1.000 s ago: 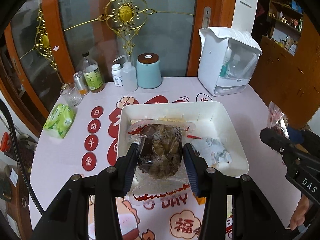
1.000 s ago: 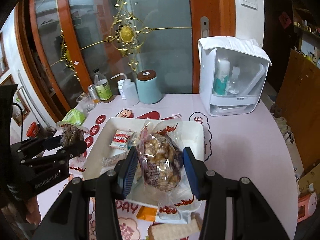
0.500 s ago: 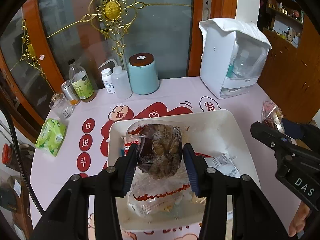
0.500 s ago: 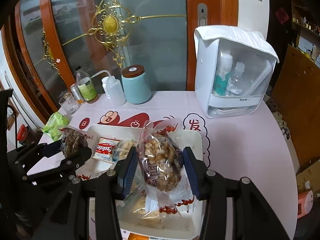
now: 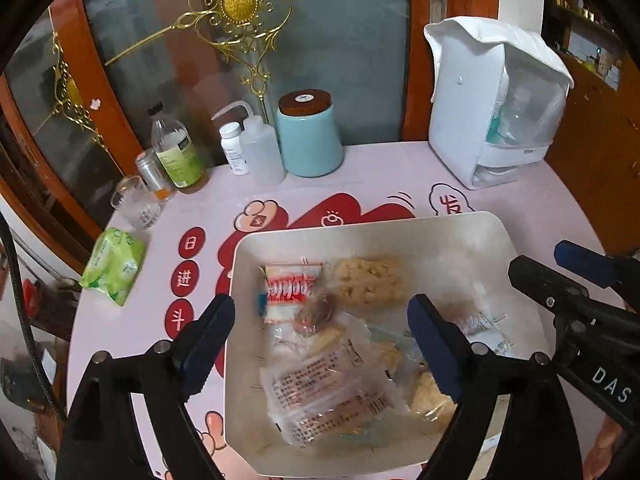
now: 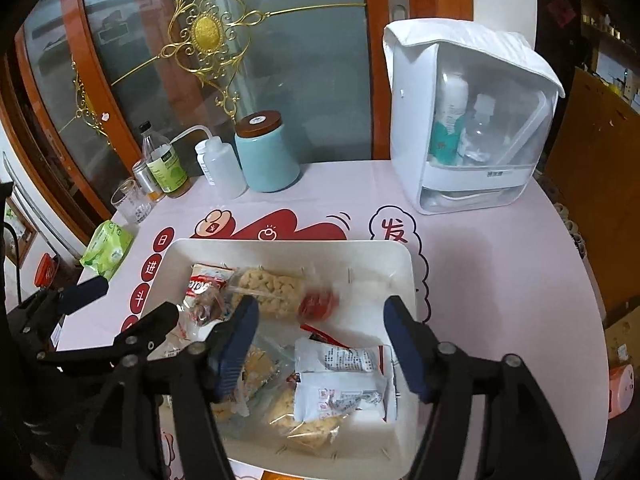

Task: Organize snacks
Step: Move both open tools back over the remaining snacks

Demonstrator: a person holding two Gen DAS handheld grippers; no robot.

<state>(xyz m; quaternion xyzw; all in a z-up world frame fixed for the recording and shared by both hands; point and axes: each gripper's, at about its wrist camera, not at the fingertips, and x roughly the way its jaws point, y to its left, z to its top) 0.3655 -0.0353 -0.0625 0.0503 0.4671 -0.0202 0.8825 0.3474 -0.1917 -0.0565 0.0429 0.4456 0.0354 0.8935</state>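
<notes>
tray (image 5: 400, 226) near rim cut off, wrappers (image 5: 320, 312) blurred

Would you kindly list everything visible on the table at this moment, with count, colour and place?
tray: 1, white, centre of table
snack packets: several, clear, white and red, piled in the tray
jar: 1, pale blue with brown lid, back of table
squeeze bottle: 1, translucent white, left of jar
pill bottle: 1, white, beside squeeze bottle
green-label bottle: 1, clear, back left
can: 1, silver, by that bottle
glass: 1, clear, back left
tissue pack: 1, green, left edge
organiser box: 1, white, back right, bottles inside
left gripper: open, above tray
right gripper: open, above tray
</notes>
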